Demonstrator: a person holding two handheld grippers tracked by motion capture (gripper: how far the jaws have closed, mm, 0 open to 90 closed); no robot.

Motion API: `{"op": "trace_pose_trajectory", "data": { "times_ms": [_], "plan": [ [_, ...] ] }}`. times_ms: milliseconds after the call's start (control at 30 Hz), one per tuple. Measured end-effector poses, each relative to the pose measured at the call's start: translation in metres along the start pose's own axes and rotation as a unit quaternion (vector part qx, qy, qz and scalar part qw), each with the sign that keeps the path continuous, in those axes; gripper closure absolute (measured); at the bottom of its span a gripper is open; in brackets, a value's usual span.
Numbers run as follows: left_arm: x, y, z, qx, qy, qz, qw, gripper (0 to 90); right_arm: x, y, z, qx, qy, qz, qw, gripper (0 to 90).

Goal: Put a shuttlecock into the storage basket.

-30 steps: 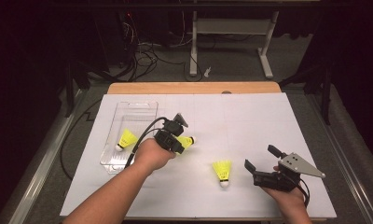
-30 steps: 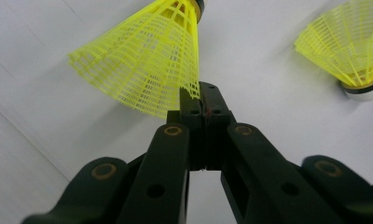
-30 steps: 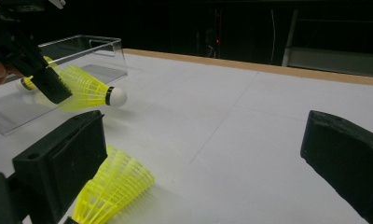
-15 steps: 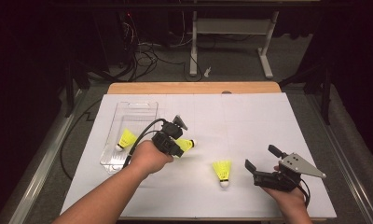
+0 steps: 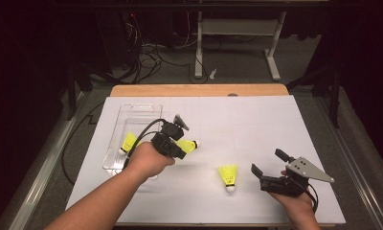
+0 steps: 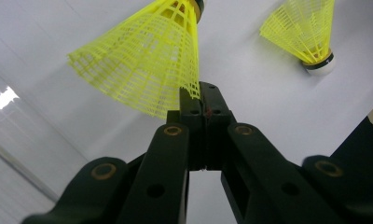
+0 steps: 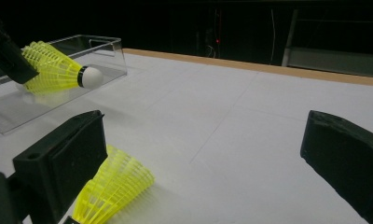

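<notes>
My left gripper [image 5: 179,147] is shut on the skirt edge of a yellow shuttlecock [image 5: 188,145], held just above the white table, right of the clear tray [image 5: 132,108]. In the left gripper view the jaws [image 6: 203,100] pinch the mesh rim of that shuttlecock [image 6: 147,60]. A second yellow shuttlecock [image 5: 128,142] lies inside the tray. A third shuttlecock [image 5: 228,176] rests on the table, cork toward me, just left of my right gripper [image 5: 267,161]. That gripper stands open and empty; in its own view the right gripper [image 7: 203,154] has this shuttlecock [image 7: 114,186] beside its left jaw.
White paper covers the table [image 5: 256,120], with a wooden edge [image 5: 199,90] at the far side. Cables and a desk frame [image 5: 237,43] sit on the dark floor beyond. The left gripper's cable [image 5: 141,132] loops over the tray.
My left gripper has risen a little and shifted left toward the tray with the shuttlecock still in its jaws. The right gripper has stayed put.
</notes>
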State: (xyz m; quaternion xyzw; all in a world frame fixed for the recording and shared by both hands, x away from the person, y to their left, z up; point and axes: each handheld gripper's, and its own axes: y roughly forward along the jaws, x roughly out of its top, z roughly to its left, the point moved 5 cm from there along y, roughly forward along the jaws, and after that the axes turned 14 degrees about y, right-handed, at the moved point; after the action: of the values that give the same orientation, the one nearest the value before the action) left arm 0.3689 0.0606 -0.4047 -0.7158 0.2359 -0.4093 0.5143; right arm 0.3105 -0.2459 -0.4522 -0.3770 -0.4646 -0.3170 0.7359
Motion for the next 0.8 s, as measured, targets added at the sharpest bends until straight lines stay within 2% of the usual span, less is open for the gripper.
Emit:
{"op": "trace_pose_trajectory", "data": {
  "times_ms": [367,800],
  "plan": [
    [-0.003,-0.019,0.004,0.012,-0.008,-0.007,0.9999,90.0,0.000,0.000,0.000,-0.001,0.000,0.002,1.0000,1.1],
    [-0.013,-0.044,0.023,0.037,-0.025,-0.016,0.9989,90.0,0.000,0.000,0.000,-0.001,-0.001,0.004,1.0000,1.1]
  ]
}}
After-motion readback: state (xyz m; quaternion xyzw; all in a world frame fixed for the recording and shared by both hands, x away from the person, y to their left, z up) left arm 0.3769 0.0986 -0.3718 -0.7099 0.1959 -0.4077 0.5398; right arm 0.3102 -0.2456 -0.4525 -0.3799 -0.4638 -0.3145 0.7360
